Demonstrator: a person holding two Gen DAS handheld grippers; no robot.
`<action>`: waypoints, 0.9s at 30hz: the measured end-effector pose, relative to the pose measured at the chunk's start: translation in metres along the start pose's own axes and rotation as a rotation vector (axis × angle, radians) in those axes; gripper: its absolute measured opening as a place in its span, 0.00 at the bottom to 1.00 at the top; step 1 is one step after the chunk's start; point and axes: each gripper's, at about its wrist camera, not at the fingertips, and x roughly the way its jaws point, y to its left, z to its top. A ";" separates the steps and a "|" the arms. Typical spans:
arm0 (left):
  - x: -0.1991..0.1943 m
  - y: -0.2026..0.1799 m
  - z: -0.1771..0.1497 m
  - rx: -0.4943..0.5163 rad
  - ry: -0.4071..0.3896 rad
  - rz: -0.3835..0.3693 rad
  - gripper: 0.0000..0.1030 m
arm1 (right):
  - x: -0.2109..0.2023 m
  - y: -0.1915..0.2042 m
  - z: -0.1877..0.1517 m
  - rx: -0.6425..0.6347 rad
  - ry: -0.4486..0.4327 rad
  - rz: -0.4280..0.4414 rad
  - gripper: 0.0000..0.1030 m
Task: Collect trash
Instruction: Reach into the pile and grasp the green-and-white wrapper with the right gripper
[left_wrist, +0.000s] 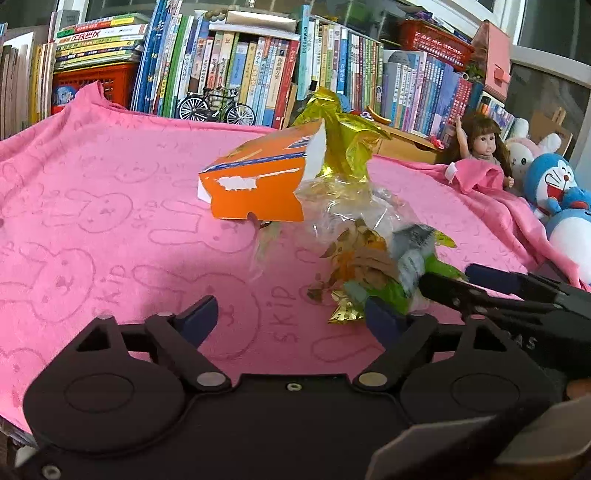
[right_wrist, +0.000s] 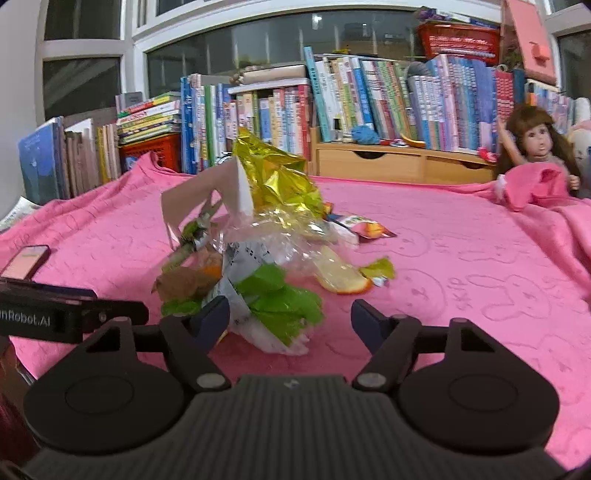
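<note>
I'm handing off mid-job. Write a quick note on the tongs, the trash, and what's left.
Left tongs: open, empty, over the pink blanket.
Right tongs: open, at the green wrapper on the near edge of the pile; no grip yet.
Trash: orange carton, gold foil and clear plastic heaped mid-blanket; a snack packet and orange peel lie beside it.
Left: everything. No bin in view.
</note>
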 end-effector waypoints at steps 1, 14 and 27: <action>0.000 0.001 0.000 0.001 0.004 0.000 0.72 | 0.005 0.000 0.001 -0.002 0.009 0.008 0.79; -0.001 0.000 0.000 0.016 -0.008 -0.005 0.67 | -0.018 0.000 0.005 0.016 -0.059 -0.056 0.17; 0.016 -0.043 -0.016 0.121 0.004 -0.043 0.64 | -0.035 -0.035 -0.014 0.073 -0.001 -0.155 0.17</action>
